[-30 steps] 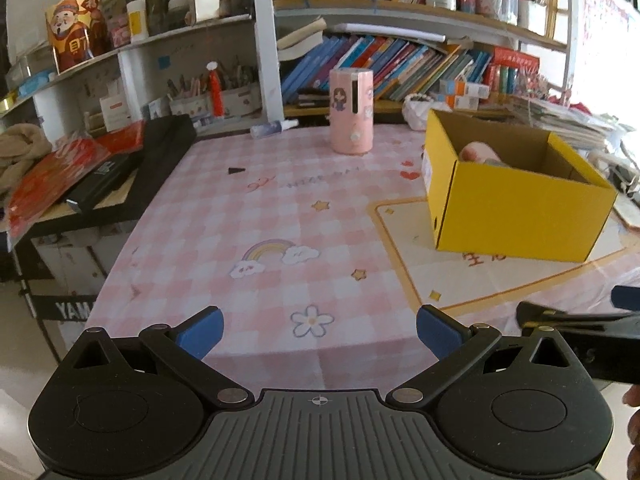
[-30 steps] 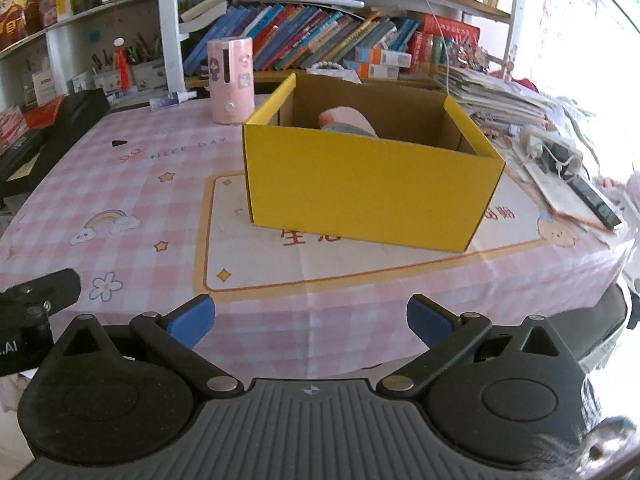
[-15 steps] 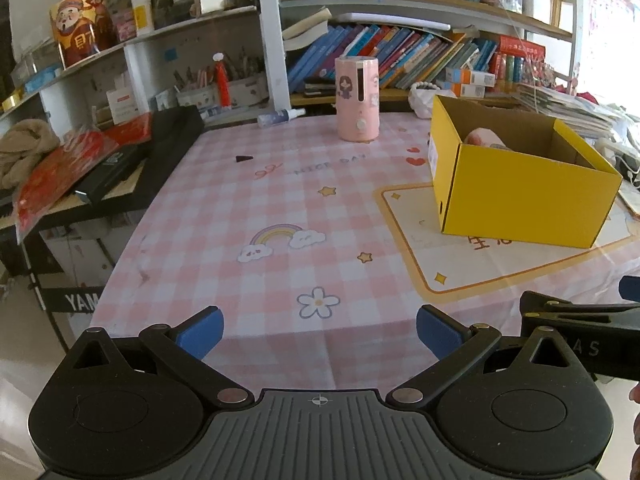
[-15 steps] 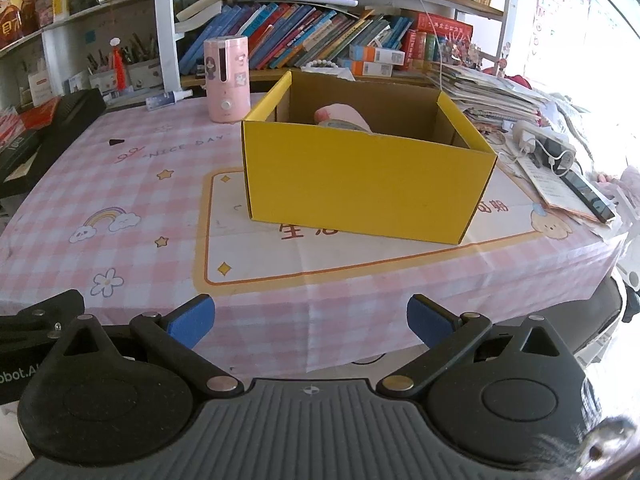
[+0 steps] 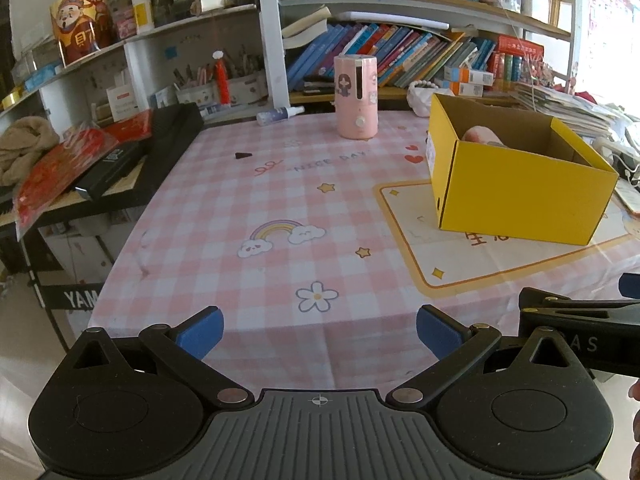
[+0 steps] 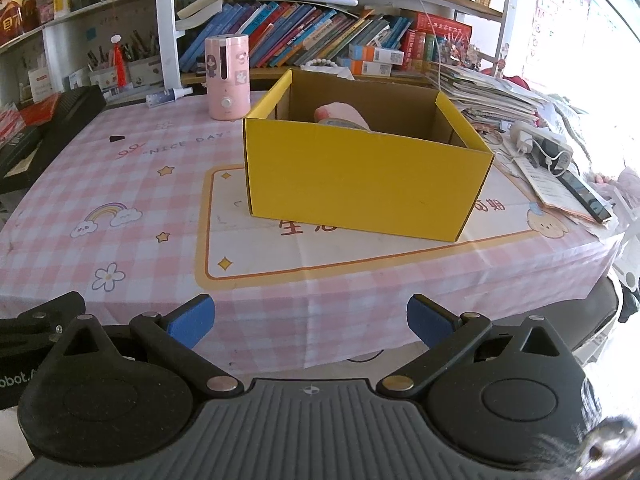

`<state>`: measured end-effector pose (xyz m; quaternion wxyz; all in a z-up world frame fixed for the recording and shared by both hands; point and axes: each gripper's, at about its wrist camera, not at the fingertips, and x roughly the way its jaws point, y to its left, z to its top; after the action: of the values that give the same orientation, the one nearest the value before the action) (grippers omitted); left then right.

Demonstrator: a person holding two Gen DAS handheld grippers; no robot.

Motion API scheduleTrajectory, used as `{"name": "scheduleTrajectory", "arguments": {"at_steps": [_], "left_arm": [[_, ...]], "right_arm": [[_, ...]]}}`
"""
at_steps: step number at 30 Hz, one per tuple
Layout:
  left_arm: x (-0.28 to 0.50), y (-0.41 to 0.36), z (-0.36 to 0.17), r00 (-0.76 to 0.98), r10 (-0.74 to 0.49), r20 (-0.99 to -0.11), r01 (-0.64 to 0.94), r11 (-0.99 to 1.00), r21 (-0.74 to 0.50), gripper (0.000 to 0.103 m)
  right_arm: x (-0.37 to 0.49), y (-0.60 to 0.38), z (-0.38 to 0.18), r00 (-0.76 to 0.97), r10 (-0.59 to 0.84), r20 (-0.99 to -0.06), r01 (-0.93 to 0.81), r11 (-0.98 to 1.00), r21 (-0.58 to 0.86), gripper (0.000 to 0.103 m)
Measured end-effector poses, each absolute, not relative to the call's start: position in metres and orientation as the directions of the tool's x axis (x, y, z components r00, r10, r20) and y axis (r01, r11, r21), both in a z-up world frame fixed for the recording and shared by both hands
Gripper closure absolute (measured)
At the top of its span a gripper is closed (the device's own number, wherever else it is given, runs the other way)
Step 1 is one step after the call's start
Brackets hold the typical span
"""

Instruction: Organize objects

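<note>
I see a pink cylindrical humidifier [image 5: 356,96] upright at the far edge of the checked tablecloth [image 5: 248,200], a spray bottle [image 5: 280,115] lying near it, bookshelves [image 6: 320,46] behind.

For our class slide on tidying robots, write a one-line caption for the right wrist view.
Open right claw facing a yellow box on a pink checked tablecloth, a pink item already inside.

A yellow box [image 6: 366,184] sits on a pink-and-white checked cloth [image 6: 52,184] printed with rainbows, stars and flowers. Behind the box stands a pink canister [image 6: 227,76].
</note>
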<state>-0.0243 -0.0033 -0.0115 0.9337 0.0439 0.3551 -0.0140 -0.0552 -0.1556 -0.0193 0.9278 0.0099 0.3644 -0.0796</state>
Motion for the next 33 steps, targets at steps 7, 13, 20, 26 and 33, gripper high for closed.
{"name": "scheduleTrajectory", "arguments": {"at_steps": [7,13,20,26,33], "left_arm": [[-0.0247,-0.0032,-0.0113,0.747,0.003,-0.665,0.058,0.996,0.071,0.000],[-0.0246,-0.0029,-0.0114,0.747,0.004,-0.665,0.058,0.996,0.071,0.000],[-0.0262,-0.0044,-0.0115,0.746,0.004,-0.666,0.056,0.996,0.068,0.000],[-0.0267,-0.0041,-0.0118,0.744,0.002,-0.668,0.056,0.996,0.066,0.000],[-0.0274,-0.0049,-0.0122,0.743,0.000,-0.670,0.056,0.997,0.062,0.000]], "right_arm": [[-0.0567,-0.1557,-0.0190,0.721,-0.142,-0.678,0.156,0.987,-0.041,0.000],[-0.0563,-0.1556,-0.0190,0.722,-0.141,-0.678,0.155,0.987,-0.041,0.000],[-0.0576,-0.1556,-0.0195,0.721,-0.141,-0.678,0.155,0.987,-0.040,0.000],[-0.0574,-0.1554,-0.0194,0.721,-0.141,-0.678,0.155,0.987,-0.041,0.000],[-0.0578,-0.1558,-0.0195,0.720,-0.142,-0.679,0.155,0.987,-0.041,0.000]]}}
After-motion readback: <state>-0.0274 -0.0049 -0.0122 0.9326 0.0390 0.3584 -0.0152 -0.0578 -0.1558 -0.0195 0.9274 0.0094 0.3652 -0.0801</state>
